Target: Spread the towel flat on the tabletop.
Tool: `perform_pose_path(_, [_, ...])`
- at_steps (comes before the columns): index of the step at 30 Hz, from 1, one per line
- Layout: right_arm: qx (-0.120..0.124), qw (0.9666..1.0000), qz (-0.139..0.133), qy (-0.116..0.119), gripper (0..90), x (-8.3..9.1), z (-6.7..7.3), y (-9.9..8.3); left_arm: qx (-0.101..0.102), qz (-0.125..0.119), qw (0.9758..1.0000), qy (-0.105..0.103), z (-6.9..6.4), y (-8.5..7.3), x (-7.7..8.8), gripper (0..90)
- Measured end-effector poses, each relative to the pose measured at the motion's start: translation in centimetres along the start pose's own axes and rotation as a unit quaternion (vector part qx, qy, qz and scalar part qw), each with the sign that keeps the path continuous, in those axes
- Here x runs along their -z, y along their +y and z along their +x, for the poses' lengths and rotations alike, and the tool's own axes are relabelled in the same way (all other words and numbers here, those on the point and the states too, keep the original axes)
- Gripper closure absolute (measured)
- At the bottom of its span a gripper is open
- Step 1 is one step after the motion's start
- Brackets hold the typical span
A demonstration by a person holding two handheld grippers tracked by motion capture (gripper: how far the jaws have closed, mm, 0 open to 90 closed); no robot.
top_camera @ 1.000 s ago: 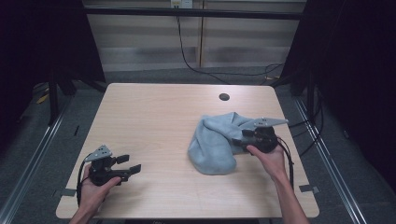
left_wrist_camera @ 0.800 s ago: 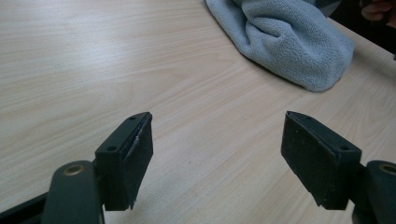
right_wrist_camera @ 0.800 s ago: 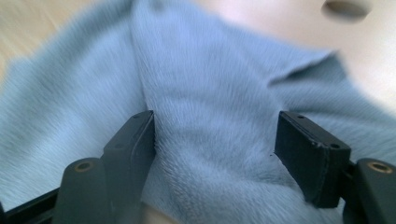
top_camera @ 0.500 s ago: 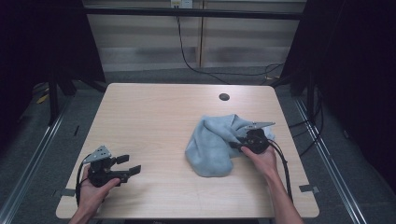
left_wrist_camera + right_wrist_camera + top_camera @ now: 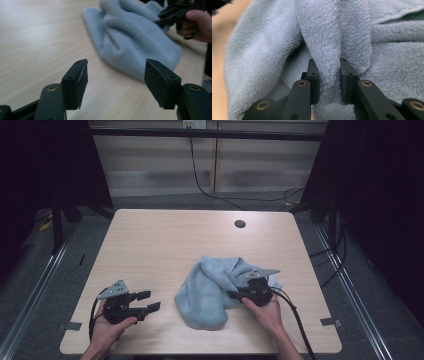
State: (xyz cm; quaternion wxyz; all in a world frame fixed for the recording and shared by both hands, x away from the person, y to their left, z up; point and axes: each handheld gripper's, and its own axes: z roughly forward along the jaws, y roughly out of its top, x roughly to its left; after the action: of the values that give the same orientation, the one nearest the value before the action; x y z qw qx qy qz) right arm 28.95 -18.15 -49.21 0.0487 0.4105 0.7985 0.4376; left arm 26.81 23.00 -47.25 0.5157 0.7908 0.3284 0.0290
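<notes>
Right gripper (image 5: 235, 295) has just been closing and is now pinching a towel (image 5: 210, 292) fold, table centre-right, dragging it toward 7 o'clock since 1 second ago. Left gripper (image 5: 150, 301) is sitting at 8 o'clock, jaws apart, narrowing slightly, nothing between. Grasp looks secured.

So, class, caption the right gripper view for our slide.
Right tool pinching a fold of the crumpled light-blue terry towel.

My tabletop (image 5: 165, 245) is pale wood grain with a dark round hole (image 5: 240, 224) near its far edge. A crumpled light-blue towel (image 5: 210, 292) lies on it, beside my left gripper (image 5: 145, 302), at my right gripper (image 5: 234, 295).
</notes>
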Motion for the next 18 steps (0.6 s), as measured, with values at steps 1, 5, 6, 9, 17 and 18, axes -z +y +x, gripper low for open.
perform_pose_path(1, [0.005,0.9999,0.003,0.009,74.2,-0.3,0.5,0.0,-0.011,0.008,0.9999,0.001,-0.4,0.1,-0.4,36.1])
perform_pose_path(5, [0.024,0.9988,0.004,0.042,74.2,-1.6,2.5,0.6,-0.038,0.028,0.9988,-0.012,-1.1,0.2,-1.6,43.2])
perform_pose_path(6, [0.027,0.9985,0.001,0.047,74.2,-1.8,3.0,0.8,-0.040,0.029,0.9987,-0.013,-1.2,0.2,-1.9,46.0])
perform_pose_path(9, [0.043,0.9972,0.002,0.061,72.4,-2.1,3.8,1.3,-0.050,0.042,0.9979,-0.006,-1.3,0.3,-2.6,49.6])
perform_pose_path(17, [0.046,0.9983,-0.004,0.035,55.0,1.2,2.8,0.7,-0.038,0.050,0.9978,-0.020,-1.9,0.1,-2.7,34.1])
perform_pose_path(18, [0.049,0.9982,-0.005,0.034,53.8,1.7,2.7,0.5,-0.042,0.050,0.9977,-0.018,-2.4,0.1,-2.3,32.9])
